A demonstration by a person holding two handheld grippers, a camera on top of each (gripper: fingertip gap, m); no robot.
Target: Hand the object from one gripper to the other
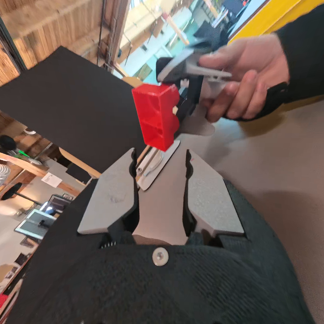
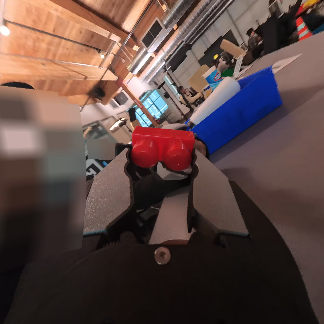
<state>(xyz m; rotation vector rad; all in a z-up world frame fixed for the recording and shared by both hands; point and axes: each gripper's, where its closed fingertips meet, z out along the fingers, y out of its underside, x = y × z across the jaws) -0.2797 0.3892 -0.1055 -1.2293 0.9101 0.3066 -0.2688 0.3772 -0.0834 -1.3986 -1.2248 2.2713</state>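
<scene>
Grey worktop (image 2: 263,175) below red brick (image 2: 163,149), pinched between right hand-held gripper (image 2: 162,156) tips; left hand-held gripper (image 1: 160,156) agape, empty, just short. Best closed squarely across brick before release.

Left tool (image 1: 161,156) gap unobstructed; red block (image 1: 156,117) just ahead, right tool (image 1: 177,98) and hand (image 1: 245,78) behind.

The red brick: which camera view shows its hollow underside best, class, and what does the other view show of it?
The left wrist view. There the red brick faces the camera with its open, ribbed underside, held in the right gripper. The right wrist view shows only its two round studs and top edge between that gripper's fingertips.
</scene>
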